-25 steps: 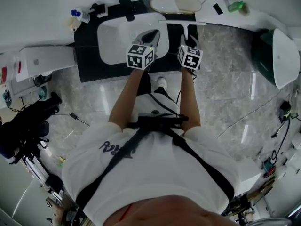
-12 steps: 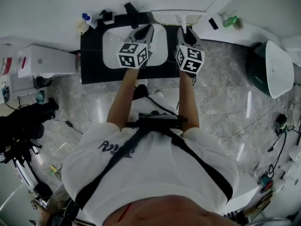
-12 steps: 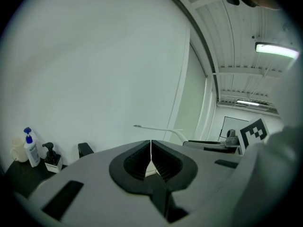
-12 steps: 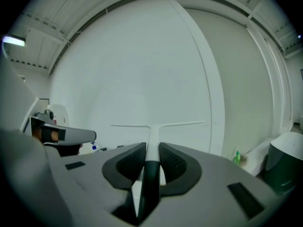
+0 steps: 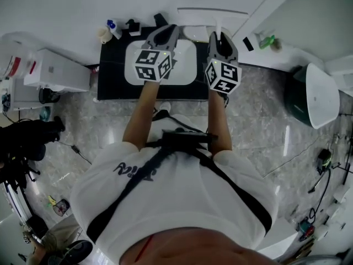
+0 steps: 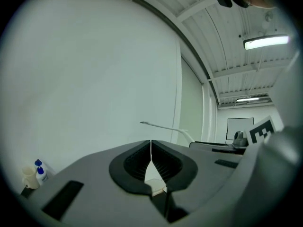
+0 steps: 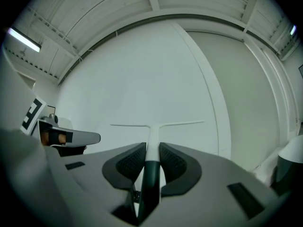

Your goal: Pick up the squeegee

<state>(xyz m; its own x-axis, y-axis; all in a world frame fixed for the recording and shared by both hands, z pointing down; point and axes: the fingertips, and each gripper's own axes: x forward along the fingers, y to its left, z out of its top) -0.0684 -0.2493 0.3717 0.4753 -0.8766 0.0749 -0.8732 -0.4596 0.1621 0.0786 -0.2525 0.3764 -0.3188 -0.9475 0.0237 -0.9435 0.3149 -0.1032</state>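
You've raised your left tool (image 5: 165, 33) and right tool (image 5: 220, 36), lifting the squeegee (image 5: 212, 11) high above the sink (image 5: 187, 64).

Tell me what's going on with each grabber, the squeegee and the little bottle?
left gripper: shut, nothing between its jaws.
right gripper: shut on the handle of the squeegee.
squeegee: held up, blade end toward the wall; touching it or not, can't tell.
spray bottle: upright on the black counter.
cup: upright beside the spray bottle.
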